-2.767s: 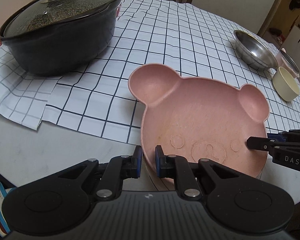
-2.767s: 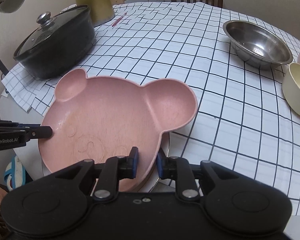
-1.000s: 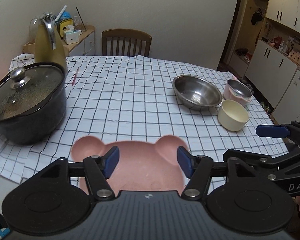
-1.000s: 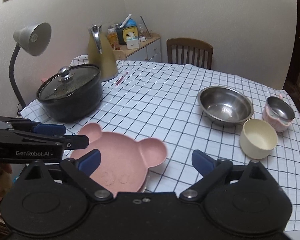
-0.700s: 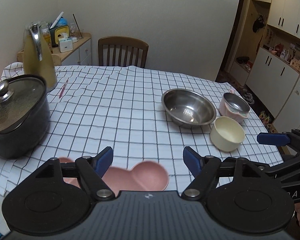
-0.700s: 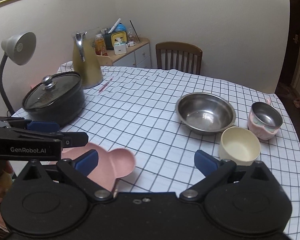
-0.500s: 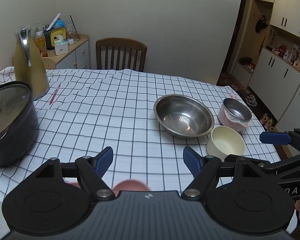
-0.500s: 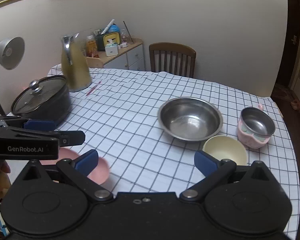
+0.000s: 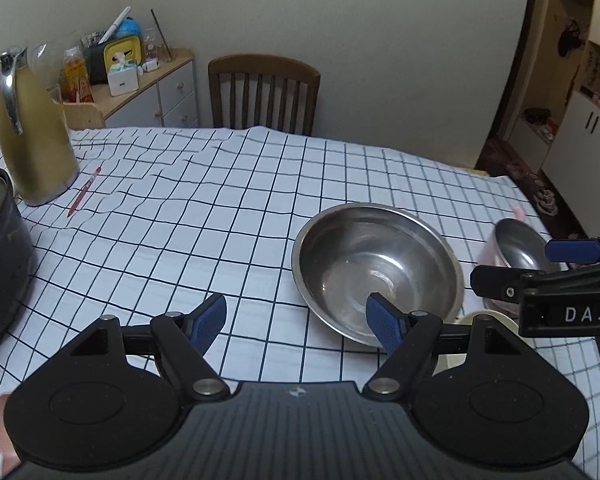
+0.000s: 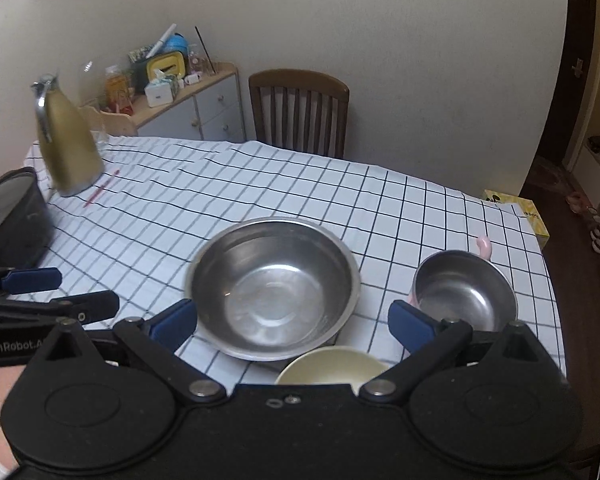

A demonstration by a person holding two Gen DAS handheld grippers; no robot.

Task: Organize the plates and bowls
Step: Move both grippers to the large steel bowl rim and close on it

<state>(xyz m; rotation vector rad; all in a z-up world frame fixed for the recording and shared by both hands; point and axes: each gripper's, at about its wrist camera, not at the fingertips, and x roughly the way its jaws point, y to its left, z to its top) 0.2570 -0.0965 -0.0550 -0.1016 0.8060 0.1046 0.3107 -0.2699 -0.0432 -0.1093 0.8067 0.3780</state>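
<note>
Now both grippers are hanging over the checked tablecloth (image 9: 220,200), jaws wide and empty: left gripper (image 9: 296,320), right gripper (image 10: 296,322). Pink bear plate gone from view since earlier; steel bowl (image 10: 274,286) now lying centre-near. Cream bowl (image 10: 332,366) touching its near rim; pink-sided bowl (image 10: 466,292) sitting right, near the table edge. Far cloth lying open.

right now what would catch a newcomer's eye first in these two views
The big steel bowl sits mid-table on the checked tablecloth, shiny and empty. Close by are a cream bowl at its near edge and a smaller steel-lined pink bowl to its right. Both tools, left and right, hang open and empty above them, with a gold jug far left.
</note>
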